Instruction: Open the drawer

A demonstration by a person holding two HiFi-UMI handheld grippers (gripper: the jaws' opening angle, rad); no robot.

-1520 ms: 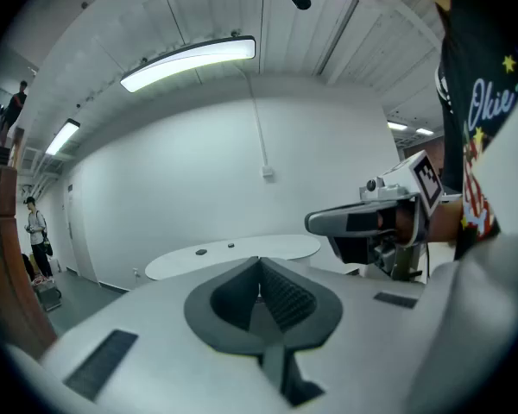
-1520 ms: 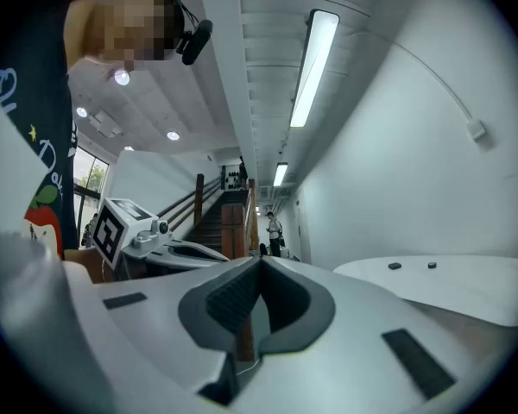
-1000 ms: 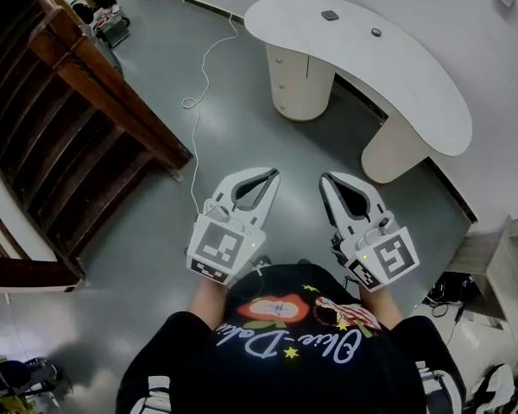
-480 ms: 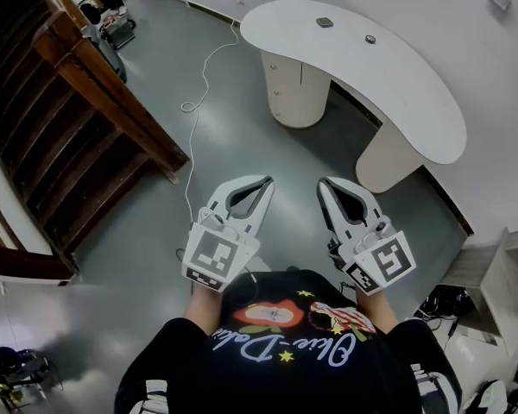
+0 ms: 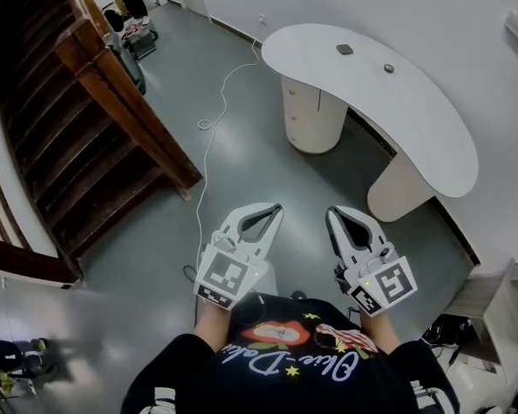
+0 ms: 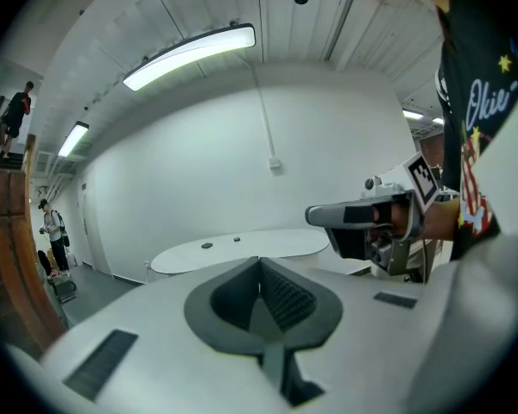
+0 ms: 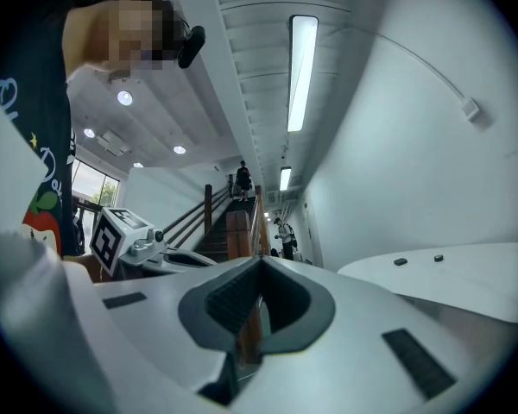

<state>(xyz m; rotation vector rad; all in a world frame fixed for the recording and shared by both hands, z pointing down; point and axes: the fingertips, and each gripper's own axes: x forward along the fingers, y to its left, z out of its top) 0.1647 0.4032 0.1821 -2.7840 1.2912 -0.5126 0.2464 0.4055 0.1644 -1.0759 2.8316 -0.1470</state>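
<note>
Low in the head view, left tongs [image 5: 274, 209] and right tongs [image 5: 332, 213] closed on nothing, well apart from the drawer [image 5: 295, 103] at upper middle. Risk of a trip on the cable [image 5: 207, 124] trailing across the floor [image 5: 268, 175] between. Could slip off too: drawer front cream, rounded, no handle to make out, set in the pedestal [image 5: 324, 128] under the white worktop [image 5: 414, 102].

Dark varnished wooden staircase [image 5: 78, 145], smooth matt white desk [image 5: 432, 119], glossy smooth grey floor [image 5: 250, 171], black cloth shirt [image 5: 285, 378]
</note>
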